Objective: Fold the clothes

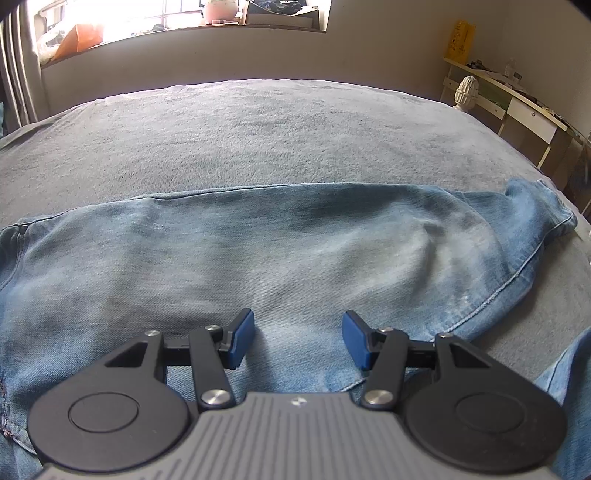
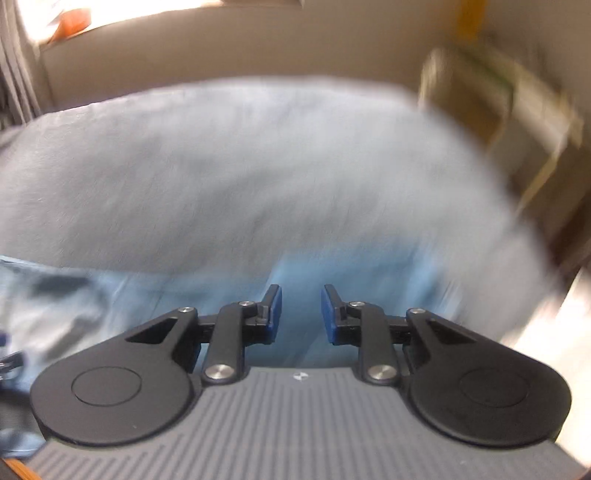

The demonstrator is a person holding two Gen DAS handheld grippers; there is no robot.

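Light blue jeans (image 1: 258,251) lie spread across the grey bed cover (image 1: 258,136), with one leg end bunched at the right (image 1: 539,210). My left gripper (image 1: 298,339) is open and empty, low over the jeans' near part. In the blurred right wrist view, my right gripper (image 2: 301,314) is open and empty, just above the blue denim (image 2: 295,273) near the bed's right side.
A window sill (image 1: 184,26) with clutter runs along the far wall. A white desk with a yellow box (image 1: 517,96) stands at the right of the bed. Grey curtains (image 1: 18,62) hang at the far left.
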